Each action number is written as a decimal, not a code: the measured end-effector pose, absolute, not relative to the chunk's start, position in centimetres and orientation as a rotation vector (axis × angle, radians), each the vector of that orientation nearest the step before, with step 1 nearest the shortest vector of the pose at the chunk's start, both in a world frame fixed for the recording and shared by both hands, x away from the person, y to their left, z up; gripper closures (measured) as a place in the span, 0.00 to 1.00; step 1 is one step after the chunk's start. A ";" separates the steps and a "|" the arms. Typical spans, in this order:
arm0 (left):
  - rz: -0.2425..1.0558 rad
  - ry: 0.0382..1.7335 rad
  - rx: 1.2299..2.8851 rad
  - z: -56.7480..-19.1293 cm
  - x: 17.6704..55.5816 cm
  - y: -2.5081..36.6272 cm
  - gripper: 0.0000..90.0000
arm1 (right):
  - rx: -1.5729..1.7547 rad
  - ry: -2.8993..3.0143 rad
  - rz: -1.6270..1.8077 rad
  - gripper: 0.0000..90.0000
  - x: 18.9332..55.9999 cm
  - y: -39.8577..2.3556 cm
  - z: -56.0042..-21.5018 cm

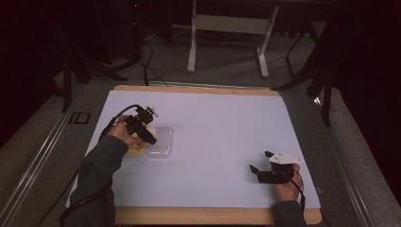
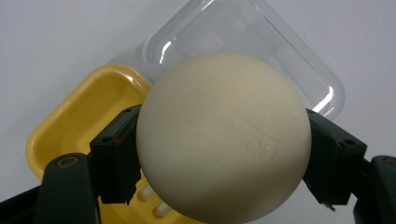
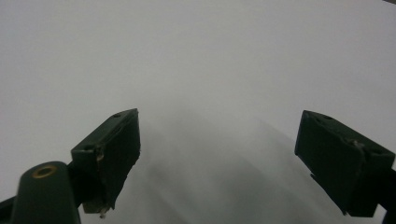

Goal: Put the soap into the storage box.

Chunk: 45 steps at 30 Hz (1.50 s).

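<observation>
White paper (image 1: 213, 142) covers our table; our left gripper (image 2: 224, 154) clamps a cream soap bar (image 2: 224, 135) above the yellow soap dish (image 2: 79, 126), while our right gripper (image 3: 219, 158) rests open on wide free space.

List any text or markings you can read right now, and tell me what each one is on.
"ID": dark marking on the grey floor strip left of the table, in the high view.
Embossed brand stamp on the cream soap bar held in the left gripper: upside down and too faint to read.
Nothing else carries text.
</observation>
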<state>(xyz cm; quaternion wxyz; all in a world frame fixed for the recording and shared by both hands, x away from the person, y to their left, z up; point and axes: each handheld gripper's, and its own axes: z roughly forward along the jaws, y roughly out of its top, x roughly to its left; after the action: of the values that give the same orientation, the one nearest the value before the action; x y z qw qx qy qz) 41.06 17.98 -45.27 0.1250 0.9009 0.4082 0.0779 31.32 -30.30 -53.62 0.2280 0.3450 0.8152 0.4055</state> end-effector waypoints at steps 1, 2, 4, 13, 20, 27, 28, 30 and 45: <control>0.223 1.191 2.626 -45.3 41.1 18.1 0.27 | 0.950 2.245 1.116 0.15 31.3 -30.3 -53.6; 0.218 1.200 2.622 -45.3 41.1 18.2 0.27 | 0.950 2.244 1.117 0.15 31.3 -30.3 -53.6; 0.215 1.209 2.618 -45.3 41.1 18.4 0.27 | 0.952 2.243 1.118 0.15 31.3 -30.3 -53.6; 0.219 1.236 2.604 -45.4 40.9 19.1 0.27 | 0.951 2.242 1.118 0.15 31.3 -30.3 -53.6; 0.226 1.266 2.582 -45.4 40.8 19.9 0.27 | 0.951 2.242 1.117 0.15 31.3 -30.3 -53.6; 0.243 1.290 2.567 -45.4 40.7 20.5 0.27 | 0.950 2.243 1.115 0.15 31.3 -30.3 -53.6; 0.243 1.300 2.564 -45.4 40.7 20.6 0.27 | 0.950 2.243 1.115 0.15 31.3 -30.3 -53.6; 0.242 1.303 2.564 -45.4 40.7 20.9 0.27 | 0.950 2.243 1.114 0.15 31.3 -30.3 -53.6; 0.247 1.328 2.565 -45.8 40.6 22.1 0.27 | 0.946 2.244 1.113 0.15 31.3 -30.3 -53.6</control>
<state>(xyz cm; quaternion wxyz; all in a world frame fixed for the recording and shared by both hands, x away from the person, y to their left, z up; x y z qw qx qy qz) 40.58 22.07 -45.82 0.1212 0.8783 0.4547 0.0847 31.30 -30.26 -53.63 0.2298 0.3439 0.8157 0.4044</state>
